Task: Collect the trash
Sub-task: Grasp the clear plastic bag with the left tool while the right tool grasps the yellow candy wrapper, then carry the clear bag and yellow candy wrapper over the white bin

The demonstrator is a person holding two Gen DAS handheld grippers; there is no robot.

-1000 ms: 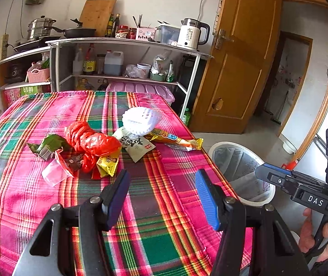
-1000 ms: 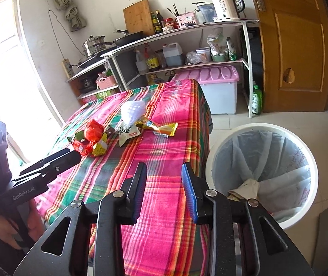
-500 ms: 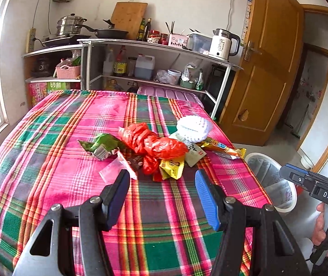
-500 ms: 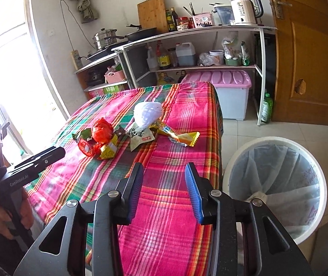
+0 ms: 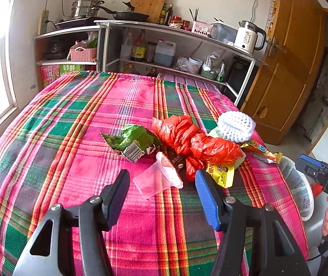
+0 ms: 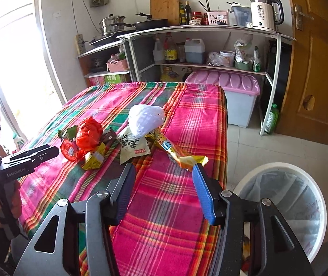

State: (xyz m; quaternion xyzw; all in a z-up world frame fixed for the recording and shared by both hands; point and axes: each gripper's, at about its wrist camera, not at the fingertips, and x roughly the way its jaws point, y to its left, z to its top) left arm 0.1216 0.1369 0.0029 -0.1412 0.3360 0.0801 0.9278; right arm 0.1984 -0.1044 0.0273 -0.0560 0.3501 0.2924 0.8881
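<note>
Both empty grippers are brought toward the wrappers [image 5: 187,147]: left gripper [image 5: 162,195] wide, right gripper [image 6: 164,191] opening; a wrapper is to be pinched next

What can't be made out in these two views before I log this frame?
- Trash bin contents: in the right wrist view the right gripper, its jaws opening, and the frame edge cut it off.
- Cream wrapper: in the left wrist view mostly hidden under the foam net and red bag.
- Small dark wrapper: print too small.
</note>
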